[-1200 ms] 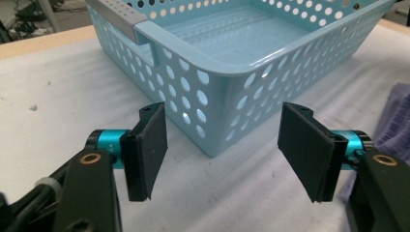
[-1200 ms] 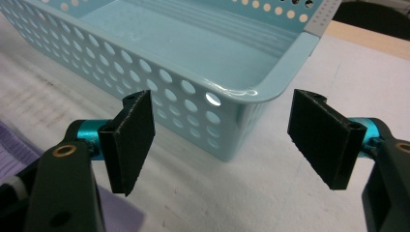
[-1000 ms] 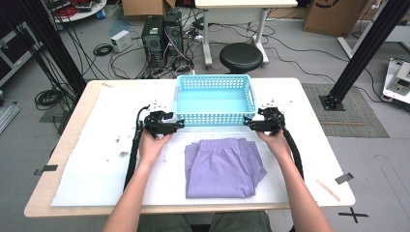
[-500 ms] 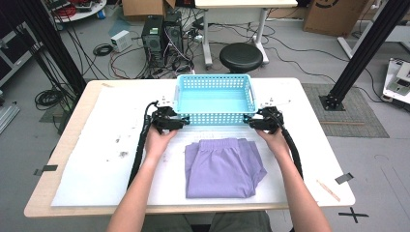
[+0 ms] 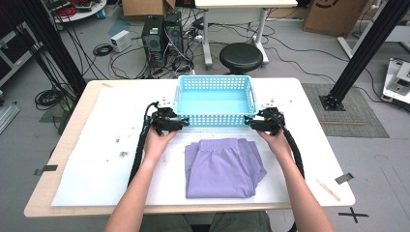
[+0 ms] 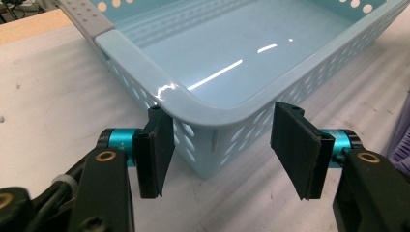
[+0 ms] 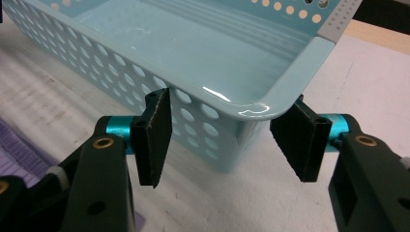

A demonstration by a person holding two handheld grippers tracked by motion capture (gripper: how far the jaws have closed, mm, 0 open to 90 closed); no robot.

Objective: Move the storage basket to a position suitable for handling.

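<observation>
a light blue perforated basket (image 5: 215,99) sits at the far middle of the white-covered table (image 5: 96,164), empty, with a folded purple garment (image 5: 222,166) lying just in front of it, nearer the person. the left gripper (image 5: 178,122) is at the basket's near left corner and the right gripper (image 5: 250,122) at its near right corner. in the left gripper view the 2 jaws stand apart, straddling the rounded corner (image 6: 193,104) with the rim between them, neither pad clearly pressing on the plastic. the right gripper view shows the same: jaws apart on either side of the corner (image 7: 251,108).

the basket looks like thin moulded plastic: light, fairly stiff but likely to flex at the walls, glossy and so somewhat slippery. the rolled rim at the corners seems the best hold, 1 gripper per corner, since it is the thickest part. the garment is soft and limp and would sag if pinched at 1 spot.
</observation>
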